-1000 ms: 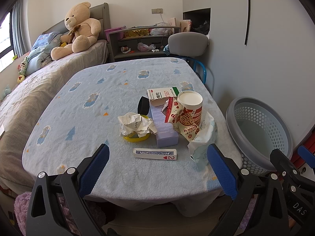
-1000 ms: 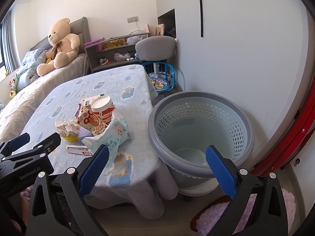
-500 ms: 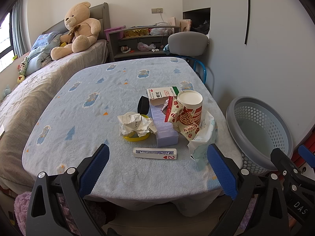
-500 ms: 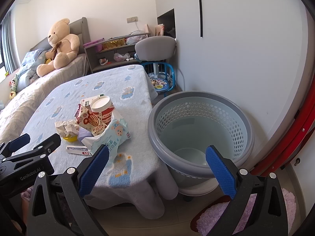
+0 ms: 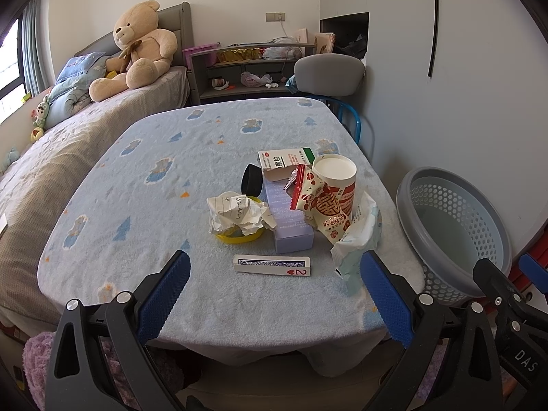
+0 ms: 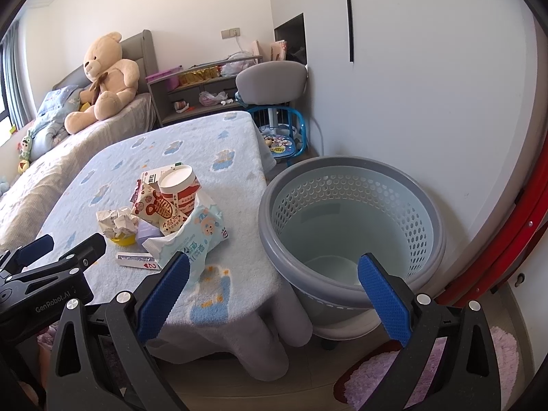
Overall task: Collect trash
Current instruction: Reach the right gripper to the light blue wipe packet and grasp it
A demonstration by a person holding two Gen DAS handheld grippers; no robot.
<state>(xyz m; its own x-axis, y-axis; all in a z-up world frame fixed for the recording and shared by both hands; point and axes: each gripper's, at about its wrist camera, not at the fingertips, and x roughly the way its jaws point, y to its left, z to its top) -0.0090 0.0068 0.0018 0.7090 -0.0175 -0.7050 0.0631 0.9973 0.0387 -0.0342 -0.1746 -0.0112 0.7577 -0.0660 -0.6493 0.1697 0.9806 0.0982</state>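
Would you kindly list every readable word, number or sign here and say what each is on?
"2" with a red heart: playing card.
"DAS": right gripper body.
"GenRobot.AI": left gripper body.
Chinese print on medicine box, paper cup, snack packet and wipes pack: too small to read.

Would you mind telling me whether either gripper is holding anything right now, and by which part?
Nothing is held: the left gripper and right gripper are both open and empty.
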